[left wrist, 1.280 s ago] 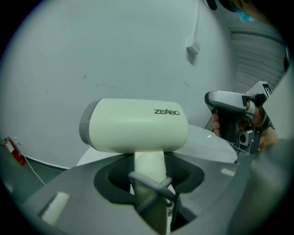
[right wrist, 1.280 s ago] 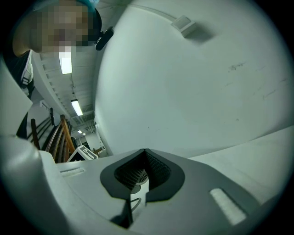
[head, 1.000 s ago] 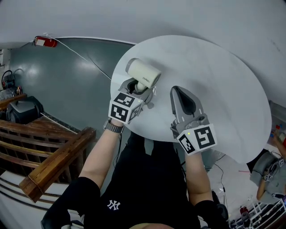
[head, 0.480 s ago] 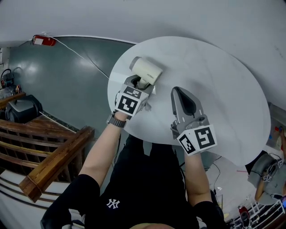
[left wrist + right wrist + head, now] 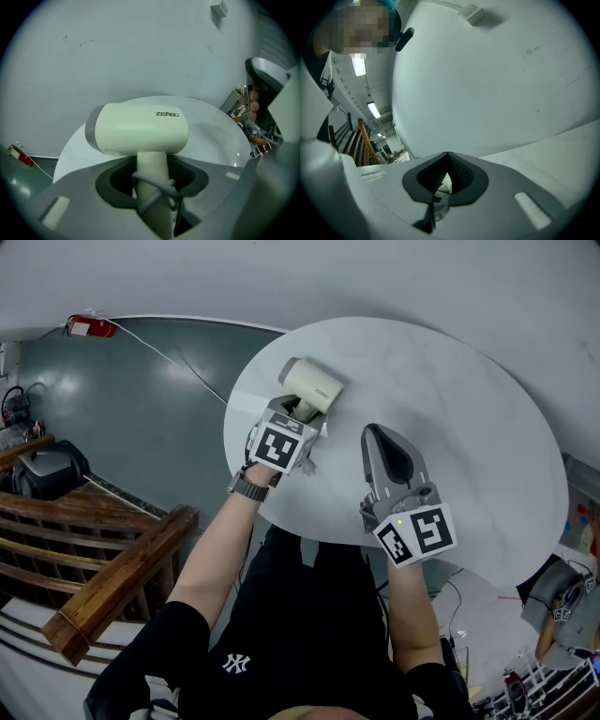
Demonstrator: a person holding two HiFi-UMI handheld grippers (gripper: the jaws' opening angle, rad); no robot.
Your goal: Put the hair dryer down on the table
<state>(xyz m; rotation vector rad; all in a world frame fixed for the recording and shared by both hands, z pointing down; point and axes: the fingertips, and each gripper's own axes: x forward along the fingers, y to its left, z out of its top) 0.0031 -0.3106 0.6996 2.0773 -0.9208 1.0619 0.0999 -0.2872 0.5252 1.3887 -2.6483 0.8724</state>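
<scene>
Left gripper (image 5: pixel 300 414), clamped on hair dryer (image 5: pixel 315 384) handle, moved further over table (image 5: pixel 469 418); not yet released; right gripper (image 5: pixel 378 433) closed, empty.

Open tabletop (image 5: pixel 469 418) right of hair dryer (image 5: pixel 314 383), right gripper (image 5: pixel 375 437) near it, wall (image 5: pixel 140 42) behind.

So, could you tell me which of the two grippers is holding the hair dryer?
The left gripper: its jaws are closed on the handle of the hair dryer. The right gripper has its jaws together with nothing between them.
</scene>
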